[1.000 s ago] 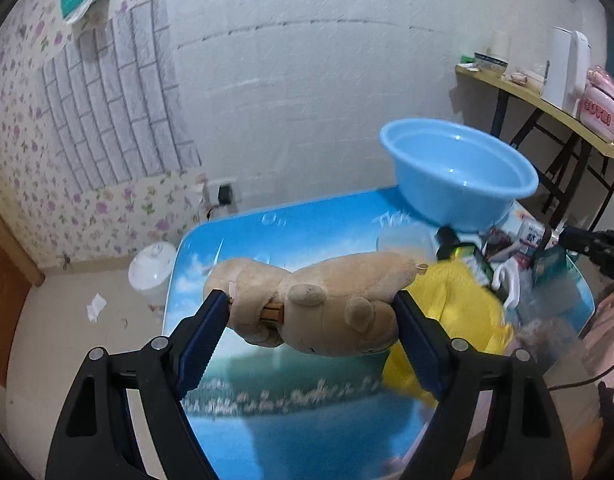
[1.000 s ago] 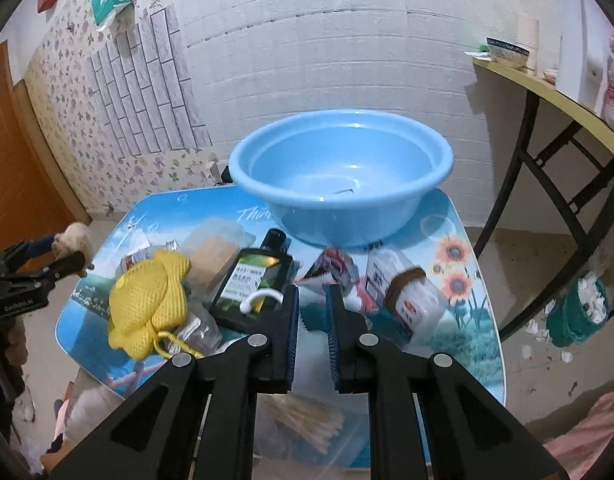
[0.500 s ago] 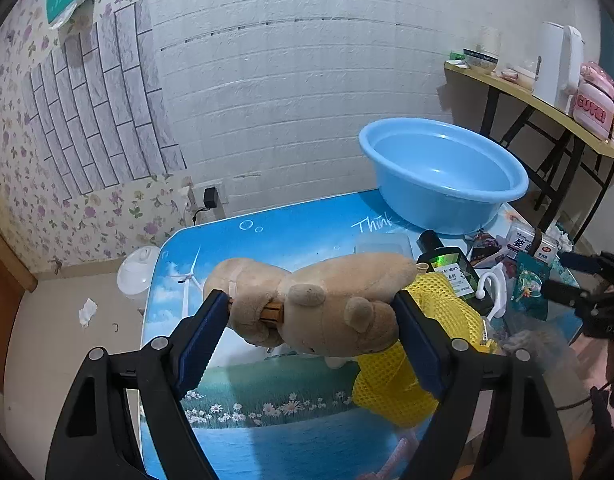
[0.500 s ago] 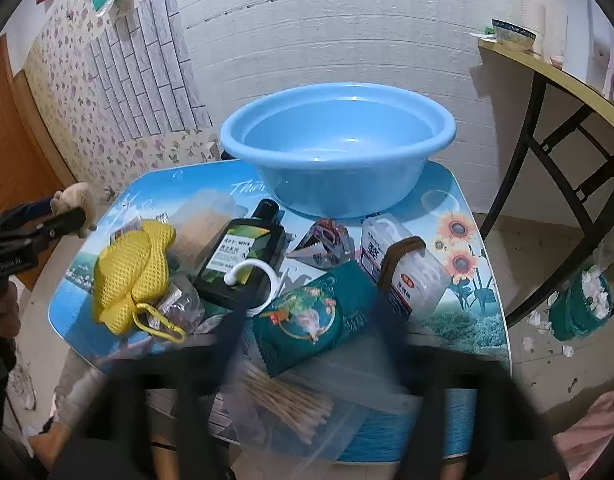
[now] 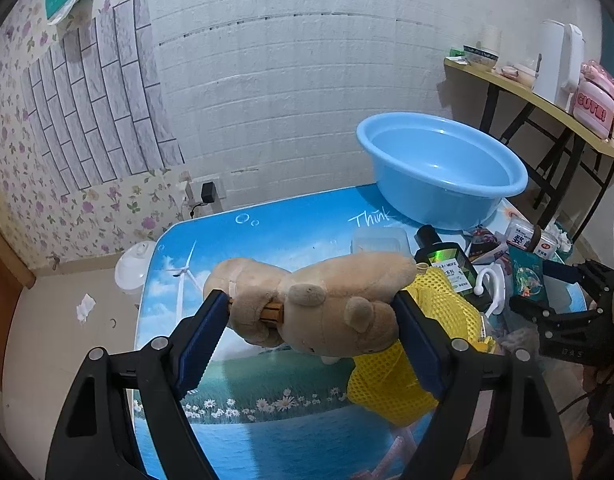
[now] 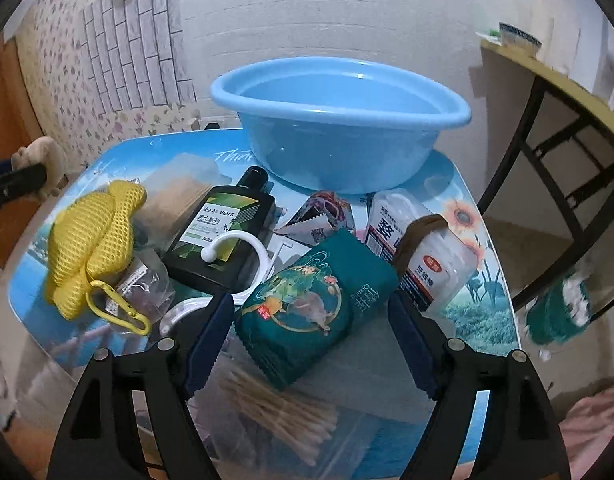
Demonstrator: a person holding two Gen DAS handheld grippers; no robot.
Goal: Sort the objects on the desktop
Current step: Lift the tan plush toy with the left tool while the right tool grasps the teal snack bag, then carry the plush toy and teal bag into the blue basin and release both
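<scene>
My left gripper (image 5: 313,320) is shut on a tan teddy bear (image 5: 327,304) and holds it above the left part of the blue picture-print table (image 5: 275,232). The bear also shows at the left edge of the right wrist view (image 6: 47,160). My right gripper (image 6: 311,328) is open, its jaws either side of a teal packet (image 6: 315,304) lying on the table's near edge. A blue basin (image 6: 339,124) stands at the back of the table; it also shows in the left wrist view (image 5: 443,168).
A yellow mesh bag (image 6: 91,240), a black bottle (image 6: 223,232), a white hook (image 6: 243,264), a white toothpick jar (image 6: 435,260), a small foil sachet (image 6: 323,216) and a bag of cotton swabs (image 6: 279,412) crowd the table. A side shelf (image 5: 539,96) stands at right.
My right gripper has opened wide from nearly shut and moved down close over the teal packet. My left gripper keeps the bear and has drifted slightly.
</scene>
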